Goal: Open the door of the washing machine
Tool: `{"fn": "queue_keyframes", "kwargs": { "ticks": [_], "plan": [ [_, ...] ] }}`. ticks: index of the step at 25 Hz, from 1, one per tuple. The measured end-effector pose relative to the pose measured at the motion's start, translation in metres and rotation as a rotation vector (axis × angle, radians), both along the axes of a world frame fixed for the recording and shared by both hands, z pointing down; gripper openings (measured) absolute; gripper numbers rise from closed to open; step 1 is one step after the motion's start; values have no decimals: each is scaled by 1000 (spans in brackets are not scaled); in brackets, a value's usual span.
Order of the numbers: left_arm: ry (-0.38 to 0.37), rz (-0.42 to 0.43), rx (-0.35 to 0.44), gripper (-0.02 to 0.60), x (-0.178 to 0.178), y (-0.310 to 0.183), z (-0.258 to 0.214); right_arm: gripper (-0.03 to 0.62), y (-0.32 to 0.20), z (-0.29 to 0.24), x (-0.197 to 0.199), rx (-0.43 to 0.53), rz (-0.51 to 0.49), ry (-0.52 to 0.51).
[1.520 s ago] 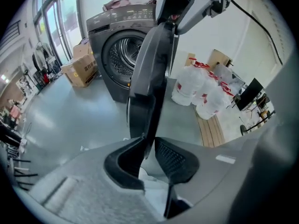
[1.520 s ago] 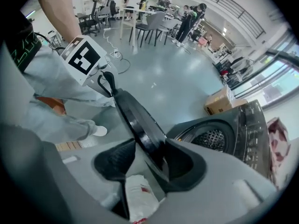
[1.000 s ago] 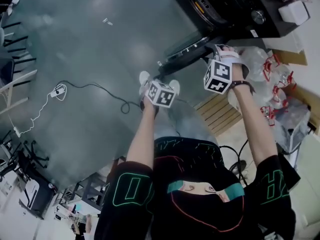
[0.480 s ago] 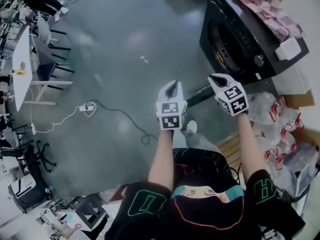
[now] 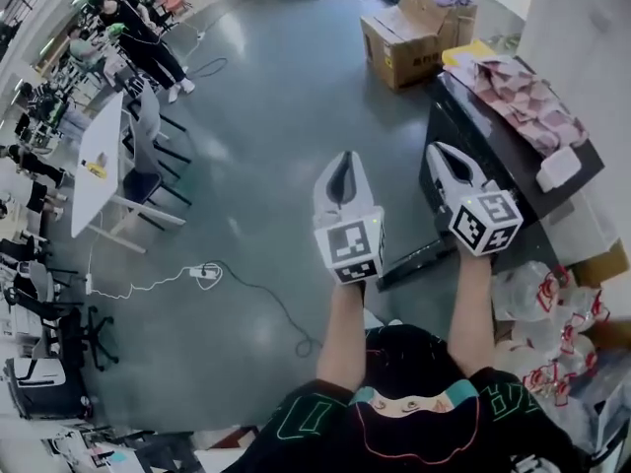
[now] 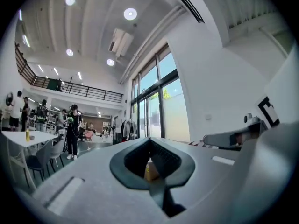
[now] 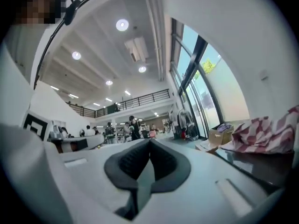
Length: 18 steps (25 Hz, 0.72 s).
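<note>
The black washing machine point(image 5: 501, 152) stands at the right of the head view, with a red-and-white checked cloth point(image 5: 527, 97) and a small white box point(image 5: 559, 168) on its top. Its front with the door is mostly hidden behind my right gripper point(image 5: 440, 150). That gripper is raised, points level and is shut with nothing in it. My left gripper point(image 5: 343, 158) is held beside it, apart from the machine, also shut and empty. In the left gripper view the left gripper point(image 6: 150, 141) faces the hall. In the right gripper view the right gripper point(image 7: 149, 143) sits left of the cloth point(image 7: 268, 129).
Cardboard boxes point(image 5: 409, 33) stand beyond the machine. Tied plastic bags point(image 5: 542, 304) lie at the right by my side. A cable with a power strip point(image 5: 204, 272) runs over the grey floor. A white table point(image 5: 99, 161) with chairs and several people are at the far left.
Both grippers have swung up from pointing at the floor near my feet to pointing level at chest height. The head view has lifted, so the machine now shows with its top.
</note>
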<state>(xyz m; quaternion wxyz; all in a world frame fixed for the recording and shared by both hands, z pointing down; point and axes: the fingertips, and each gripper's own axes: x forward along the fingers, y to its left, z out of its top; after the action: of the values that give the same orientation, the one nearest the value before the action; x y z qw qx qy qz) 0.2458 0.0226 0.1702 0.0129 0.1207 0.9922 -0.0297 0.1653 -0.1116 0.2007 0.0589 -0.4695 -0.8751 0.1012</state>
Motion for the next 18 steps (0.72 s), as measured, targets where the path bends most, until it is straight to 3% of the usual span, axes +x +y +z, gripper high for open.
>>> {"fn": "queue_keyframes", "kwargs": {
  "ticks": [2, 7, 18],
  "plan": [
    [-6, -32, -26, 11, 1, 8, -3, 3, -19, -8, -8, -23, 61, -26],
    [7, -41, -66, 11, -6, 20, 19, 3, -38, 18, -21, 43, 171, -96],
    [-34, -32, -98, 11, -46, 17, -18, 3, -37, -23, -49, 145, 212, -209]
  ]
}}
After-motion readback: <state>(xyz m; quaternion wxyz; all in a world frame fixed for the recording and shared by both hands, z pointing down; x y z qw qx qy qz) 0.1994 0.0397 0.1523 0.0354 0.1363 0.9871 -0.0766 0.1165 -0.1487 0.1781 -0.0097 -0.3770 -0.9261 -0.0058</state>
